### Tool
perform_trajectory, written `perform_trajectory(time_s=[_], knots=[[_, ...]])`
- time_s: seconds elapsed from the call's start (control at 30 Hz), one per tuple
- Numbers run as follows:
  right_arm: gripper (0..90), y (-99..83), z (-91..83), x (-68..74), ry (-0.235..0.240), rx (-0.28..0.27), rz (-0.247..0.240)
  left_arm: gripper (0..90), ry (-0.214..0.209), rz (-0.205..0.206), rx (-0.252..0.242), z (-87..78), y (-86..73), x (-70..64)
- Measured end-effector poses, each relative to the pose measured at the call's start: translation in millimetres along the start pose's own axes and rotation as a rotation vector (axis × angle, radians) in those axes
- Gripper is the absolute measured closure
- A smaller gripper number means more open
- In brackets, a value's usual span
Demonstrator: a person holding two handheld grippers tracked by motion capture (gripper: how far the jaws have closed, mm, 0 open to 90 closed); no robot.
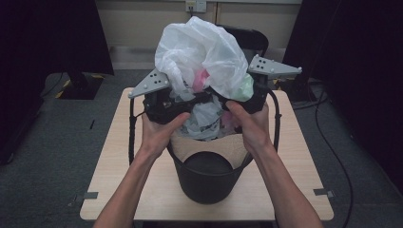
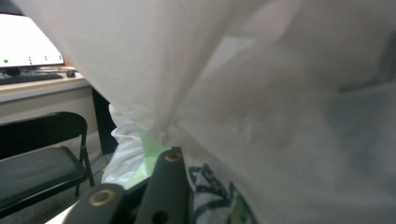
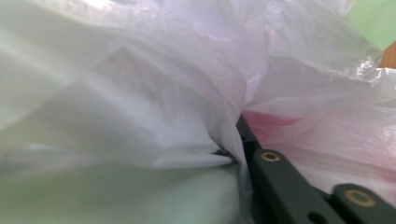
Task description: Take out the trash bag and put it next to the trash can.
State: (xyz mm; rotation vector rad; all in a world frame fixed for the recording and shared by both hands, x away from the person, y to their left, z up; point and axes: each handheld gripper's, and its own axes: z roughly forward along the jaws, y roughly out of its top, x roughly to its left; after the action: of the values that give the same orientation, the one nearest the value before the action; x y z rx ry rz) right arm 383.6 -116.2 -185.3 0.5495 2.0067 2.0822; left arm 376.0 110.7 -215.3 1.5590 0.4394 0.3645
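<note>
Your left gripper is clamped on the left side of the white plastic bag, film bunched at its jaws in the left gripper view. The bag hangs lifted above the black bin on the table. Your right gripper pinches the bag's right side, jaws together on plastic

- Overhead light is brightening the bag above the fingers; room edges are staying dark.
- Close plastic is blurring beyond both jaws, glaring palely.
</note>
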Motion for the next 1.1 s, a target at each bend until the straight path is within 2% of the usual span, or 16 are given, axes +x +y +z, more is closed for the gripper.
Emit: perform_trajectory(time_s=[0.03, 0.07, 0.1, 0.17, 0.23, 0.37, 0.43, 0.6, 0.7, 0.77, 0.87, 0.93, 0.97, 1.1], knots=[[76.1, -0.1, -0.6, 0.1, -0.013, -0.003, 0.0, 80.6, -0.002, -0.009, -0.002, -1.5, 0.1, 1.2], [66.7, 0.7, -2.4, 1.1, -0.044, -0.003, -0.016, 81.7, -0.003, -0.017, -0.005, -2.9, 0.3, 2.8], [66.7, 0.7, -2.4, 1.1, -0.044, -0.003, -0.016, 81.7, -0.002, -0.023, -0.007, -4.4, 0.6, 4.9], [52.9, 1.4, -3.9, 1.7, -0.079, -0.007, -0.005, 82.2, 0.001, -0.037, -0.01, -7.4, 1.0, 8.8], [45.4, 2.3, -6.5, 0.4, -0.094, -0.009, 0.0, 82.6, 0.009, -0.049, -0.018, -11.1, 1.2, 15.2], [35.4, 1.2, -12.8, -0.4, -0.113, 0.004, -0.013, 82.7, 0.019, -0.08, -0.043, -16.5, 2.8, 24.4], [32.6, -2.2, -18.8, -1.5, -0.124, 0.008, -0.021, 82.7, 0.025, -0.081, -0.042, -17.1, 5.1, 26.6], [30.9, -10.3, -37.1, -6.9, -0.141, 0.001, -0.034, 82.6, 0.029, -0.081, -0.049, -15.7, 16.4, 25.4], [30.8, -13.3, -46.9, -10.4, -0.168, -0.012, -0.036, 82.6, 0.032, -0.06, -0.058, -14.8, 24.7, 23.3], [29.8, -16.0, -51.6, -13.7, -0.193, -0.005, -0.039, 82.6, 0.029, -0.062, -0.072, -15.3, 29.4, 24.2], [28.9, -22.9, -52.5, -20.6, -0.207, 0.023, -0.025, 82.6, 0.016, -0.078, -0.091, -13.8, 33.6, 25.9], [33.3, -26.9, -50.0, -25.0, -0.205, 0.048, -0.022, 82.6, 0.011, -0.084, -0.104, -12.9, 35.0, 28.9], [37.5, -28.6, -48.2, -26.8, -0.201, 0.056, -0.025, 82.5, 0.002, -0.102, -0.111, -12.0, 35.2, 29.5], [52.4, -29.9, -37.3, -34.2, -0.193, 0.094, -0.031, 82.3, -0.008, -0.112, -0.128, -9.6, 34.6, 34.7]])
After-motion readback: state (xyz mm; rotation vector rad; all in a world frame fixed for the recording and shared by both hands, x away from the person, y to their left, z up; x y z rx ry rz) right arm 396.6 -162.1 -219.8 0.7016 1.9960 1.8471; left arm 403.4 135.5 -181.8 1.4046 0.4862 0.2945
